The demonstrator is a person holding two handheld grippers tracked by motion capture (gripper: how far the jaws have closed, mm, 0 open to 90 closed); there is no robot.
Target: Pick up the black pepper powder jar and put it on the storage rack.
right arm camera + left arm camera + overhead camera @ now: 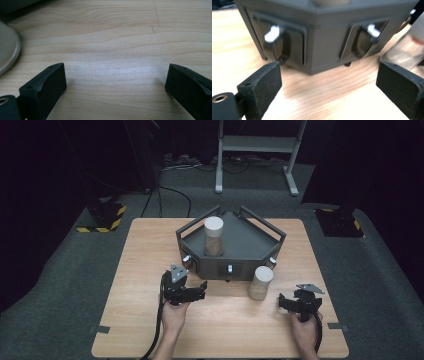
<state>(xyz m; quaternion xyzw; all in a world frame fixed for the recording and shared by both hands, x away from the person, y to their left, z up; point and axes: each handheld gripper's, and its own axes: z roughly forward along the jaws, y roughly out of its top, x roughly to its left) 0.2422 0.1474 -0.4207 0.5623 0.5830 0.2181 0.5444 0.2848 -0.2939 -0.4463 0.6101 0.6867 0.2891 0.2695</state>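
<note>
A dark grey angular box (250,242) with open frame walls stands at the table's far middle. Its front faces carry black knobs with white tips (277,45), (364,41). A white-lidded jar (214,236) stands upright inside the box. A second jar (260,282) stands on the table just in front of the box's right corner. My left gripper (201,290) is low in front of the box, jaws open and empty (329,85), facing the two knobs. My right gripper (282,301) rests right of the second jar, open over bare wood (116,82).
The wooden table (225,330) has free room along its front and left side. A rounded pale grey edge (7,47) sits at the left of the right gripper view. Beyond the table are a metal stand (255,145) and floor cables (170,195).
</note>
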